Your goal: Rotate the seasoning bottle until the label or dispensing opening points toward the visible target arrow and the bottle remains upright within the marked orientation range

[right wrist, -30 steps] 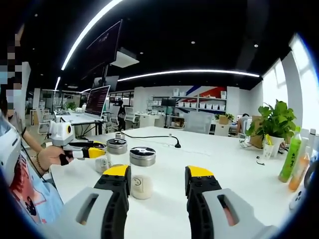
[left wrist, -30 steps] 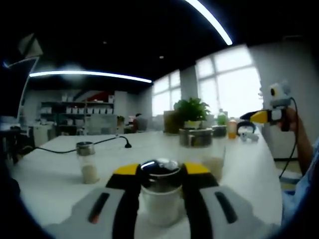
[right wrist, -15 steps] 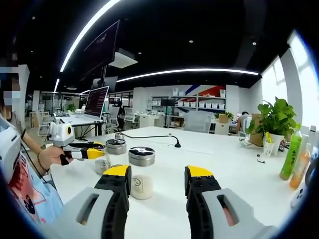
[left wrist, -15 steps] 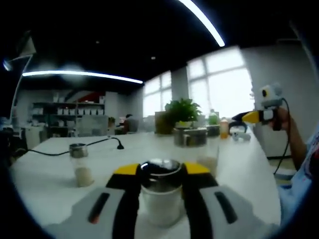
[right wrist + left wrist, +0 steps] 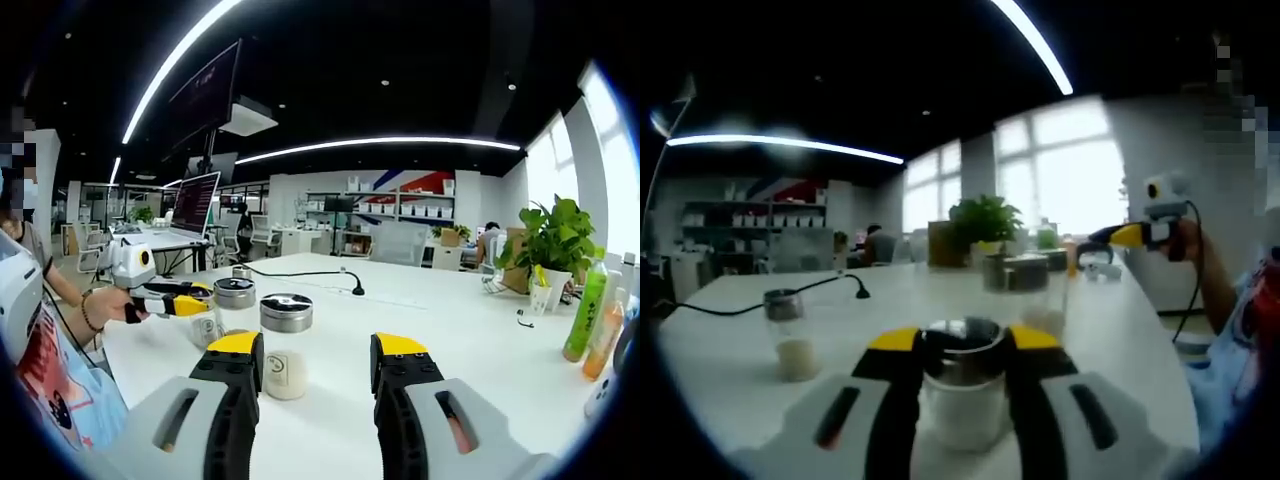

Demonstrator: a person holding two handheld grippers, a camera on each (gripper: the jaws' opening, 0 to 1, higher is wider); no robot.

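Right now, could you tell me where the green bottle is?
In the right gripper view, the green bottle stands at the table's far right, beside the potted plant.

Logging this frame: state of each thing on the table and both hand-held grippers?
Left hand-held gripper: shut on seasoning bottle.
Seasoning bottle: upright, lid on, held between the jaws.
Right hand-held gripper: open, empty.
Smiley jar: upright, lidded, free.
Small shaker: upright, free.
Black cable: lying loose on table.

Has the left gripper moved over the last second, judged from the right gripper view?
Yes, slightly. The left gripper has edged rightward toward the steel-lidded jar, which holds its place against the right gripper's jaws, and stays clamped on its bottle.
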